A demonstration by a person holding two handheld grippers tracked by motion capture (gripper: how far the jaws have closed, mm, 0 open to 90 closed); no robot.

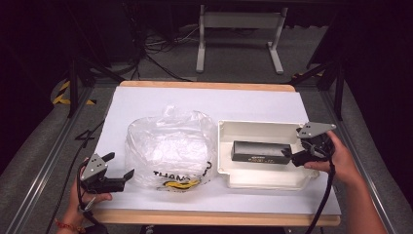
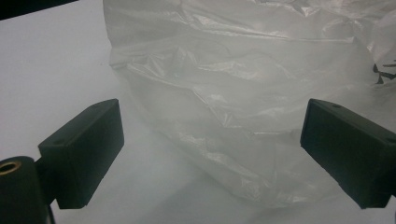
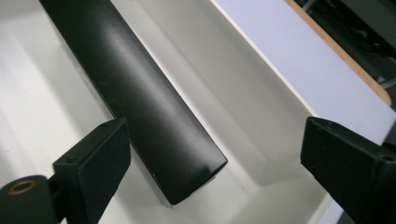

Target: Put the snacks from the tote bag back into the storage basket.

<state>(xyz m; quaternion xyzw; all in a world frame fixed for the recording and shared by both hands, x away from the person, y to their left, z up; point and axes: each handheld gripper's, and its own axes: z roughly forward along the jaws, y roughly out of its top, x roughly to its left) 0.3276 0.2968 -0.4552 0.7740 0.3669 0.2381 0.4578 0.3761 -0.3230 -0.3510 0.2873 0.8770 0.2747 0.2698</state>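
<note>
Black box [image 1: 257, 151]: lies in the white tray [image 1: 243, 127], far end cut off in the right gripper view.
Right gripper [image 1: 288, 155]: jaws wide at the box's end, not gripping.
Left gripper [image 1: 119, 168]: jaws wide, near the clear plastic bag [image 1: 168, 146]; bag's print partly hidden by creases.

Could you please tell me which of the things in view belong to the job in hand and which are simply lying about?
In the job:
- black box, lying in the white tray
- right gripper, jaws open at the box's end
- plastic bag, just ahead of the open left gripper

Lying about:
- white table frame on the floor behind
- cables on the floor
</note>
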